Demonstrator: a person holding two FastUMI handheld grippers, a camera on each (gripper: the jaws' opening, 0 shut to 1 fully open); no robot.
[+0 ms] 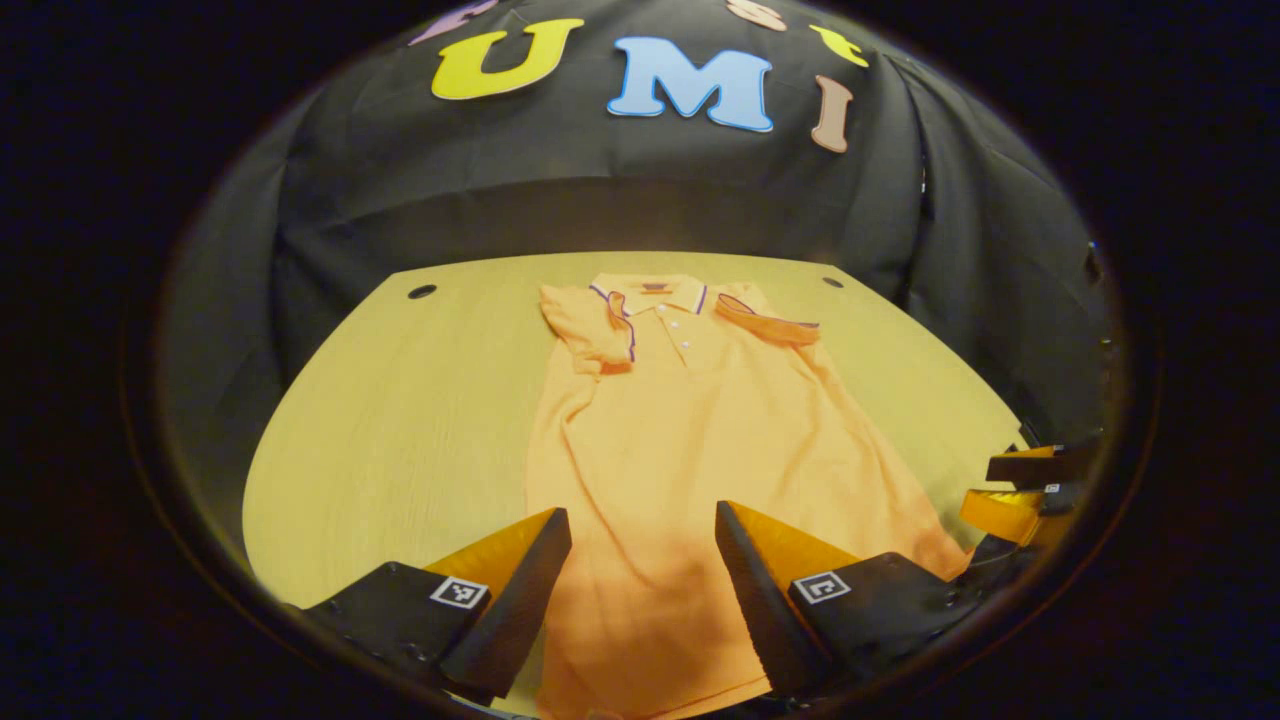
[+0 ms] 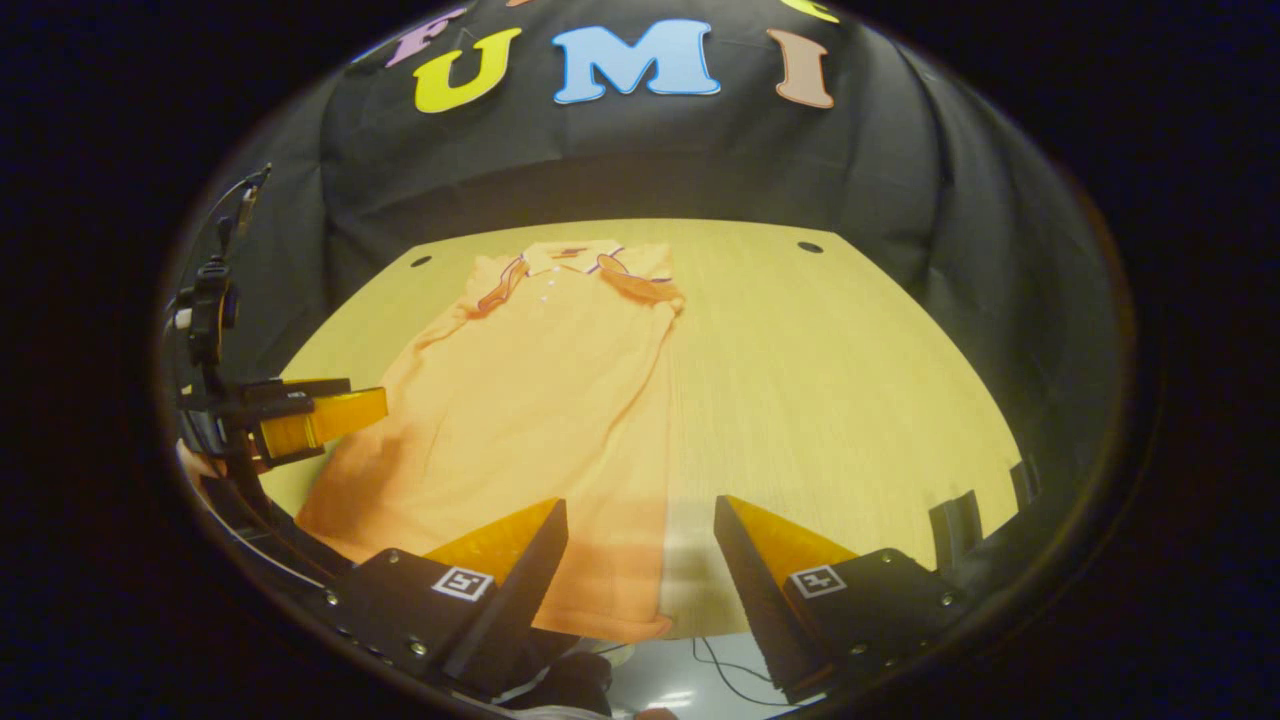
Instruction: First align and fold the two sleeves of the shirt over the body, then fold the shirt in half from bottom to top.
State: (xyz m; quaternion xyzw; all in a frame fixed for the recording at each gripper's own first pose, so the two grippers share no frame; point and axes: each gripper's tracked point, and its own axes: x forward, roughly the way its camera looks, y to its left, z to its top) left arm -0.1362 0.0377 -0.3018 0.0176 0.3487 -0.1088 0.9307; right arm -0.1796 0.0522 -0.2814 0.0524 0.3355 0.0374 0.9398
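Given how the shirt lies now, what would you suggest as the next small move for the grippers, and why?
Probably lower both open grippers to the bottom hem and pinch its corners: both sleeves already lie folded over the shirt, while the left gripper and right gripper hover near the hem.

Both views look from the near edge, raised, down the pale wooden counter toward the far wall, sharing the flat orange polo shirt.

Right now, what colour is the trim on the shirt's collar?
The collar trim on the orange shirt is dark purple-blue; the left gripper view shows it best.
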